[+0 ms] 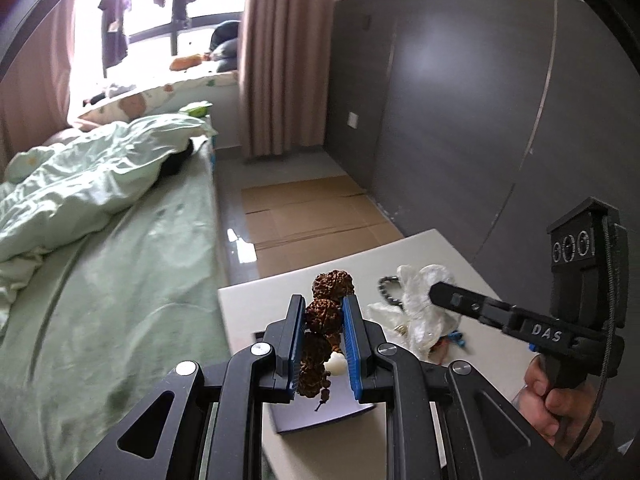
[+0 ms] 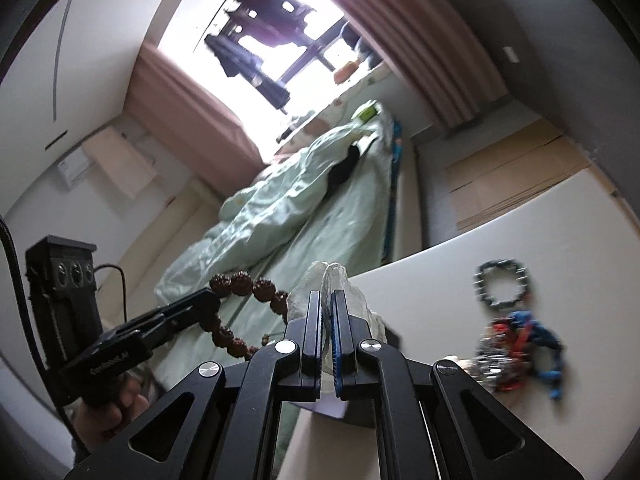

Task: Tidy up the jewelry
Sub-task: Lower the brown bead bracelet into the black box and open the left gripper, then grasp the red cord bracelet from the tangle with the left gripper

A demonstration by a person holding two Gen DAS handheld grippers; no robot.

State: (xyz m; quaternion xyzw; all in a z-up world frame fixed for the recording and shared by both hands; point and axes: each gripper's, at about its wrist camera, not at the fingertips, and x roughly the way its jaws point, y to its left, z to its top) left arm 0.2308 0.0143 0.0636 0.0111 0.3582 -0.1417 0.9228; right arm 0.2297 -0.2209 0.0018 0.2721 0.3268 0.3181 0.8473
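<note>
Left claw (image 1: pixel 323 314) pinches the knobbly brown bead bracelet (image 1: pixel 326 308); right claw (image 2: pixel 326 312) pinches a crinkly plastic bag (image 2: pixel 338 280). Beads seem light, rigid, best gripped across one bead.

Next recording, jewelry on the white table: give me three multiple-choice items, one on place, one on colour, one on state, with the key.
1. Where is the brown bead bracelet?
A. flat on the table
B. between the fingers of the left tongs
C. on the bed

2. What colour is the bedding?
A. pale green
B. red
C. black

3. What are the right tongs doing?
A. wide open over the table
B. shut on the dark spiky bracelet
C. shut on the white plastic bag

Key: 1 B, the beads sit between the blue pads, lifted above the white table. 2 A, the quilt and sheet are both light green. 3 C, the fingers pinch the bag's crumpled top, while the dark spiky bracelet lies apart on the table.
</note>
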